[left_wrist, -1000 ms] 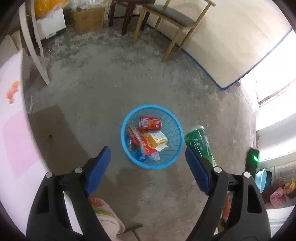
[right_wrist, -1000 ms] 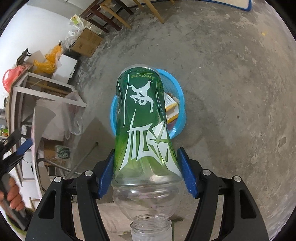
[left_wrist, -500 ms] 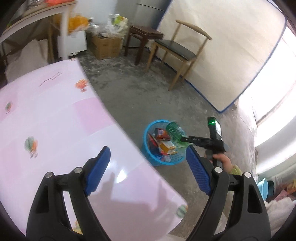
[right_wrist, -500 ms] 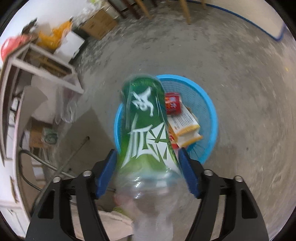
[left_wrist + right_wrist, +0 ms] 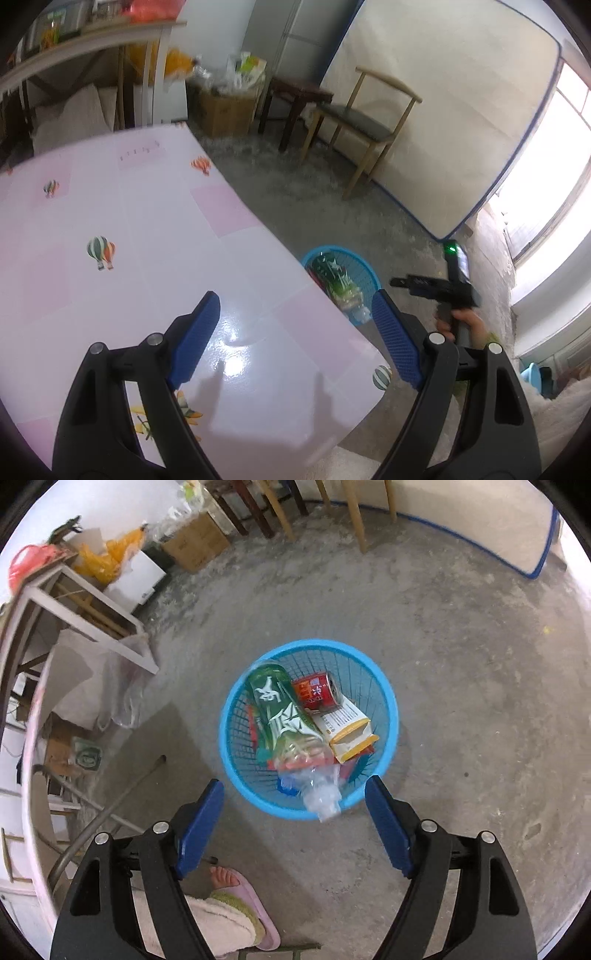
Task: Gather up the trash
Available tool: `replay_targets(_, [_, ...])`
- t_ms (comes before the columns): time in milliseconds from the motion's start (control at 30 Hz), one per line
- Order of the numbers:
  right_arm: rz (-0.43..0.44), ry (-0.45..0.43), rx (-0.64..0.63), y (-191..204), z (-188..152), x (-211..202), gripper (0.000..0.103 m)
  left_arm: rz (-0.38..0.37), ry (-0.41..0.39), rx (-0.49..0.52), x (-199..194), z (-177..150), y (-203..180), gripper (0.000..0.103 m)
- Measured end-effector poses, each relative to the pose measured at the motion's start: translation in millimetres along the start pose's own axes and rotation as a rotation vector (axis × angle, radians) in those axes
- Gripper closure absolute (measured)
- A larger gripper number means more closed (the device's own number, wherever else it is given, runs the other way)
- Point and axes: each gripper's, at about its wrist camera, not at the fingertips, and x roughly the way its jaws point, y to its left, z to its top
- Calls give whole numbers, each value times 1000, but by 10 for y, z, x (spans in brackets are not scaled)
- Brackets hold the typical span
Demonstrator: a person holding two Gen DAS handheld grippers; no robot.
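Note:
A blue mesh basket stands on the concrete floor. In it lie a green-labelled plastic bottle, a red can and a yellow and white carton. The bottle's clear neck sticks out over the near rim. My right gripper is open and empty, just above and in front of the basket. My left gripper is open and empty over the pink table. The basket and the right gripper show past the table's edge in the left wrist view.
A wooden chair, a dark stool and a cardboard box stand at the back. A white panel with blue edging leans on the wall. A white table frame and my slippered foot are near the basket.
My right gripper opened and the green bottle dropped into the basket. My left gripper swung up and left, from over the basket to over the pink table.

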Motion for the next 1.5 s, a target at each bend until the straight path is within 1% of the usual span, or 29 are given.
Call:
replay_targets(67, [-4,-40,-39,103,-142,-244,25,8,-42,17,-116,-60,-48,19])
replay_targets(100, [-7,-75,-73,196,-271,-442,24,12,-60,22,-168,-96,-80,19])
replay_targets(200, [-3,-148,-135,402,-566,-832,17,32,-100,31,-295,-229,-149,14])
replay_targets(233, [3,-175,-161,499,-697,-975,14,46,-113,27,-346,-294,-165,13])
replay_targets(300, [-4,-221,-204,678,-898,-1198,13,54,-130,9,-426,-390,-167,11])
replay_targets(367, [-17,-289,-267,878,-1121,-1442,8,71,-143,-10,-522,-484,-121,10])
replay_targets(433, [-34,-370,-329,1098,-1315,-1669,6,100,-158,-40,-630,-580,-78,10])
replay_targets(500, [-79,-439,-380,1295,-1476,-1849,6,135,-170,-64,-710,-636,-56,9])
replay_targets(533, [-88,-457,-396,1357,-1523,-1900,6,183,-177,-84,-759,-675,-43,9])
replay_targets(633, [-68,-495,-428,1562,-1684,-2032,6,265,-177,-115,-835,-760,-35,9])
replay_targets(700, [-46,-506,-470,1706,-1788,-2084,6,311,-179,-140,-895,-810,-28,9])
replay_targets(733, [-58,-514,-491,1776,-1830,-2108,6,334,-181,-144,-917,-832,-32,9])
replay_targets(800, [-90,-518,-524,1900,-1904,-2111,6,422,-193,-156,-978,-907,-42,9])
replay_targets(833, [-99,-513,-535,1962,-1945,-2112,6,446,-198,-164,-1012,-938,-47,9])
replay_targets(867, [-95,-507,-543,2003,-1987,-2113,6,460,-200,-174,-1034,-968,-46,9])
replay_targets(900, [-90,-500,-552,2026,-2019,-2106,6,448,-193,-183,-1051,-994,-38,9])
replay_targets(1000, [-103,-477,-564,2069,-2128,-2049,6,380,-183,-224,-1068,-1043,23,9])
replay_targets(1033, [-106,-469,-561,2074,-2162,-2027,6,380,-176,-246,-1063,-1053,35,9])
replay_targets(1100, [-121,-448,-550,2036,-2194,-1975,6,428,-161,-265,-1036,-1076,34,9])
replay_targets(1133, [-126,-432,-539,2014,-2208,-1944,6,463,-141,-257,-1005,-1079,23,9])
replay_targets(1233, [-132,-403,-524,1962,-2238,-1895,6,540,-111,-228,-957,-1118,-18,9])
replay_targets(1367, [-170,-382,-516,1898,-2209,-1813,6,598,-97,-227,-952,-1174,6,9])
replay_targets(1500, [-183,-360,-484,1791,-2167,-1747,6,642,-65,-263,-945,-1233,107,9])
